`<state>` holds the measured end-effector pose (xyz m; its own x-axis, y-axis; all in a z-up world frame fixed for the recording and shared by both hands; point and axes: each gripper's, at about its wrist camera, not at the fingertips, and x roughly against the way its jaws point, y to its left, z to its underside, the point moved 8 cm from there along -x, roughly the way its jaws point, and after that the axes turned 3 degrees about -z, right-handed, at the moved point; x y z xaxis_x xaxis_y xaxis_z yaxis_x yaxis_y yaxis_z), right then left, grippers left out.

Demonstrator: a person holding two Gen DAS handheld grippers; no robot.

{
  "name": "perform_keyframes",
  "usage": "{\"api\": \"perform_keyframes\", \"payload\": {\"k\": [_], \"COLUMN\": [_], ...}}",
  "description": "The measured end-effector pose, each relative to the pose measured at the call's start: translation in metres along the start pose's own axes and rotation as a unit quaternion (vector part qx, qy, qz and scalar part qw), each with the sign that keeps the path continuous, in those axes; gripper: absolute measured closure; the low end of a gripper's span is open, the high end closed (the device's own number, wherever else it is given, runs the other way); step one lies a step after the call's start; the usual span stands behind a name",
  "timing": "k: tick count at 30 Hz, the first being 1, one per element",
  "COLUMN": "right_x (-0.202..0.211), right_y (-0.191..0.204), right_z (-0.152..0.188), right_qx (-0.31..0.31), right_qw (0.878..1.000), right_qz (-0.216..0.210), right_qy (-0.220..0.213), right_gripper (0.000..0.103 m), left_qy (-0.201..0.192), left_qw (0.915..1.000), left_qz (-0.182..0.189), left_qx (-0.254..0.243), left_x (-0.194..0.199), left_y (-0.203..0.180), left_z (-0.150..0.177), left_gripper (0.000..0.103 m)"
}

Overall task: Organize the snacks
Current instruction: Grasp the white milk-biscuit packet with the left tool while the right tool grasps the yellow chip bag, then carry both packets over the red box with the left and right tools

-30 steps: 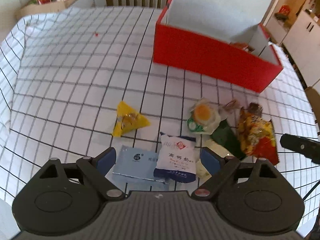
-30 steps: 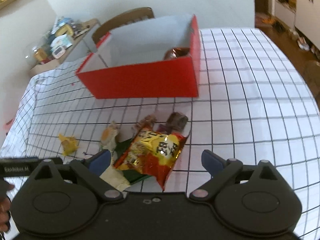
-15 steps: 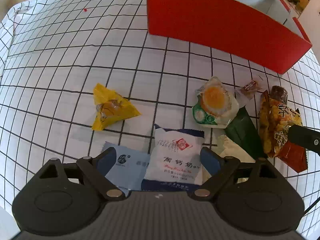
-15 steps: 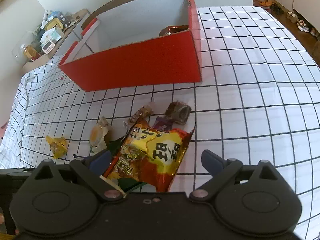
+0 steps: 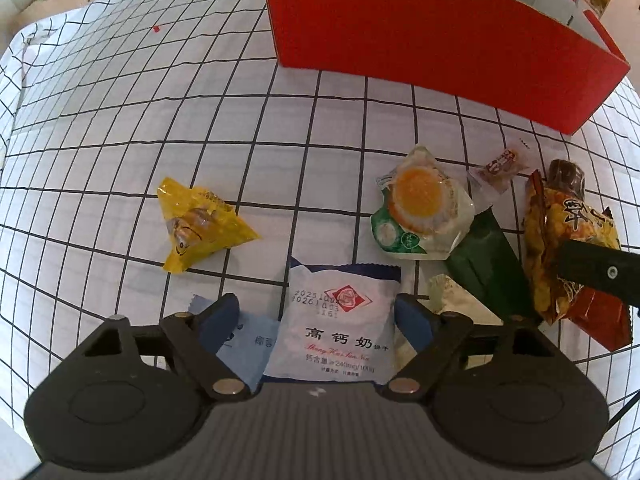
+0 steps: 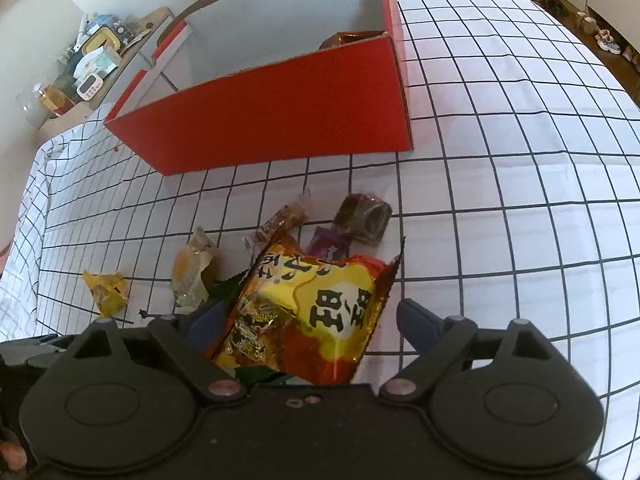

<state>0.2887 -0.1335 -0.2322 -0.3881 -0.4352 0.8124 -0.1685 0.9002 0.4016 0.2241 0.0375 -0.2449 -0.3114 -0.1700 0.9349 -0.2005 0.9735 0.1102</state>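
Both grippers down among the snacks

Our left gripper closing round the white packet, fingers wide; right gripper likewise astride the orange bag, short of the red box.

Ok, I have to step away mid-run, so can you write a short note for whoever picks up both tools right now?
Left tool: open, jaws just closing in, straddling the white milk-biscuit packet; no grip yet.
Right tool: open, jaws also narrowing, over the big yellow-red snack bag; not gripped.
On the checked cloth: yellow triangular packet, pale blue sachet, egg-print packet, dark green packet, small brown candy, dark brown roll, purple wrapper.
Done: one brownish item shows in the red box.
Left: box up everything else.
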Motion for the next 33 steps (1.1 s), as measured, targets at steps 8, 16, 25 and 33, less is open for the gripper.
{"api": "perform_keyframes", "payload": {"k": [8, 16, 25, 33], "right_x": [-0.004, 0.002, 0.021, 0.047], "right_y": [0.007, 0.005, 0.005, 0.018], "right_z": [0.002, 0.004, 0.003, -0.002], "right_qx": [0.014, 0.019, 0.011, 0.03], "right_qw": [1.0, 0.999, 0.999, 0.999], "right_qz": [0.014, 0.025, 0.018, 0.003], "right_qy": [0.002, -0.011, -0.028, -0.044], "right_gripper": [0.023, 0.032, 0.033, 0.033], "left_qy": [0.0, 0.0, 0.0, -0.015], "left_qw": [0.9999, 0.9994, 0.9968, 0.9916], "left_qz": [0.017, 0.032, 0.057, 0.086], "left_qx": [-0.001, 0.016, 0.057, 0.095], "left_x": [0.006, 0.005, 0.012, 0.043], "left_y": [-0.003, 0.002, 0.01, 0.026], "left_z": [0.003, 0.003, 0.005, 0.003], "left_gripper": [0.048, 0.051, 0.051, 0.051]}}
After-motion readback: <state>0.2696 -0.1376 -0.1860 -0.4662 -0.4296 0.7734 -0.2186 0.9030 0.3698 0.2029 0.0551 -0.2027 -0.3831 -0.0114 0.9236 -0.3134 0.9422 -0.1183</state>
